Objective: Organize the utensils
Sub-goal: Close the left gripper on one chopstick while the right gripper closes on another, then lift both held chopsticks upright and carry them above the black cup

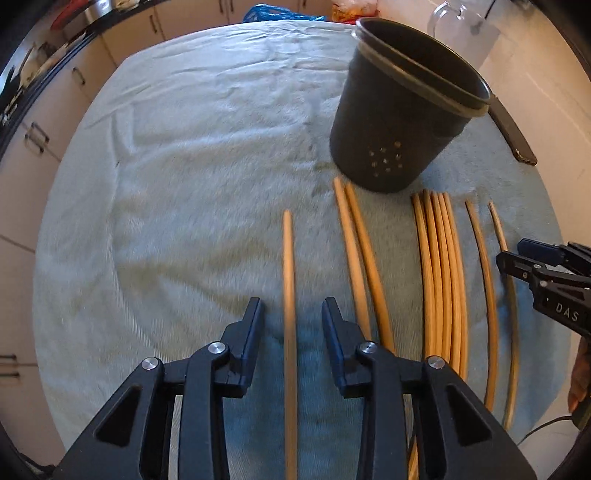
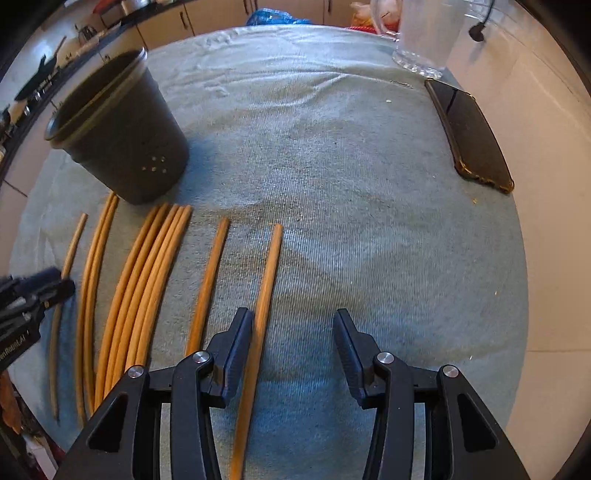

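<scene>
Several wooden chopsticks lie side by side on a light blue towel (image 1: 184,184), in front of a dark grey perforated utensil cup (image 1: 399,122). My left gripper (image 1: 291,314) is open, its jaws on either side of the leftmost chopstick (image 1: 289,277), just above it. My right gripper (image 2: 293,325) is open over the towel (image 2: 369,221); the rightmost chopstick (image 2: 264,295) lies beside its left finger (image 2: 240,332). The cup (image 2: 122,136) stands at far left in the right wrist view. Each gripper shows in the other's view, the right (image 1: 517,258) and the left (image 2: 55,284).
A dark phone-like slab (image 2: 472,136) lies at the towel's right edge. A clear glass jug (image 2: 428,33) stands at the back right. Cabinets (image 1: 44,110) run along the left and back. A blue bag (image 2: 273,16) sits behind the table.
</scene>
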The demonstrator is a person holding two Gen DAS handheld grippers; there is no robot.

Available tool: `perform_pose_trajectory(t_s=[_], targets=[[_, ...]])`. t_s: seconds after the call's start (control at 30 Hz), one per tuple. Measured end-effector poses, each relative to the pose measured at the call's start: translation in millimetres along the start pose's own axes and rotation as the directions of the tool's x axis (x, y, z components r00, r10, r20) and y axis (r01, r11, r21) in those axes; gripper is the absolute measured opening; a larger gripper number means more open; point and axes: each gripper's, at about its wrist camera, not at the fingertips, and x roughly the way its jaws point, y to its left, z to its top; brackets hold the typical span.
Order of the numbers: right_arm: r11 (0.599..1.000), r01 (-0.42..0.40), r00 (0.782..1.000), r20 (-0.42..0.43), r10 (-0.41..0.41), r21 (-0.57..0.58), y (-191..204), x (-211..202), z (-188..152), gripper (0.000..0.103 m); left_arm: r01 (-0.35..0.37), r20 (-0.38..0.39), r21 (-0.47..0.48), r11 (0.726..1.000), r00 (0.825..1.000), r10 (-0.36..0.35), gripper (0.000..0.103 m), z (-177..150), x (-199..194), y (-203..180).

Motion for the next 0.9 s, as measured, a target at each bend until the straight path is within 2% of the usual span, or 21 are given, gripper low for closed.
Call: perform_pose_trajectory(t_s=[0.1, 0.13, 0.17, 0.2, 0.23, 0.3, 0.33, 0.4, 0.47, 0.57, 0.67, 0.9], targets=[[1.000, 0.010, 1.000, -0.015, -0.010, -0.012, 4.6, 2.3, 9.9, 0.050, 0.011, 0.013, 0.024, 1.000, 1.000, -0.011, 0.031, 11.1, 4.0, -4.4], [1.000, 0.009, 1.000, -0.013, -0.009, -0.011, 6.2, 2.6, 11.8, 0.050, 0.023, 0.026, 0.019, 1.000, 0.999, -0.024, 0.028, 13.1, 4.3, -4.9], [1.000, 0.007, 1.000, -0.004, -0.007, -0.014, 8.1, 2.6, 13.2, 0.048, 0.035, 0.042, 0.018, 0.999, 0.999, -0.035, 0.012, 13.3, 3.6, -4.8], [1.000, -0.001, 1.000, 0.008, 0.001, -0.023, 11.2, 2.1, 15.7, 0.040, 0.040, 0.052, 0.022, 0.999, 0.998, -0.042, 0.006, 13.1, 4.0, -5.4], [0.999, -0.008, 1.000, 0.018, 0.008, -0.034, 16.1, 0.3, 14.3, 0.027, 0.048, 0.067, 0.022, 0.999, 0.997, -0.049, 0.006, 12.4, 3.8, -4.8], [0.999, 0.003, 1.000, 0.027, -0.002, -0.051, 21.9, -2.3, 16.0, 0.010, 0.059, 0.083, 0.022, 0.998, 0.995, -0.061, 0.006, 13.1, 2.8, -2.8], [0.999, -0.004, 1.000, 0.027, 0.006, -0.047, 23.0, -3.4, 15.8, 0.007, 0.070, 0.090, 0.012, 0.997, 0.993, -0.071, 0.006, 10.2, 0.0, -0.1], [0.999, -0.043, 0.998, 0.054, 0.045, -0.033, 20.4, -12.1, 16.1, 0.007, 0.091, 0.133, -0.010, 0.996, 0.987, -0.089, 0.006, 3.8, -14.2, 5.5], [0.997, -0.074, 0.993, 0.095, 0.076, -0.022, 20.3, -28.2, 11.4, 0.007, 0.080, 0.190, -0.004, 0.997, 0.979, -0.078, 0.006, -3.7, -34.8, 8.6], [0.993, -0.116, 0.978, 0.173, 0.116, -0.012, 17.0, -55.4, 3.5, 0.007, 0.091, 0.250, -0.004, 0.996, 0.964, -0.087, 0.006, -16.5, -62.8, 12.8], [0.989, -0.151, 0.952, 0.270, 0.146, -0.004, 11.5, -92.6, -17.9, 0.007, 0.118, 0.318, -0.008, 0.993, 0.942, -0.109, 0.006, -32.6, -93.9, 14.5], [0.989, -0.143, 0.882, 0.448, 0.149, -0.049, 18.4, -150.7, -69.5, 0.007, 0.095, 0.471, -0.005, 0.995, 0.878, -0.082, 0.006, -97.2, -160.6, 9.1]])
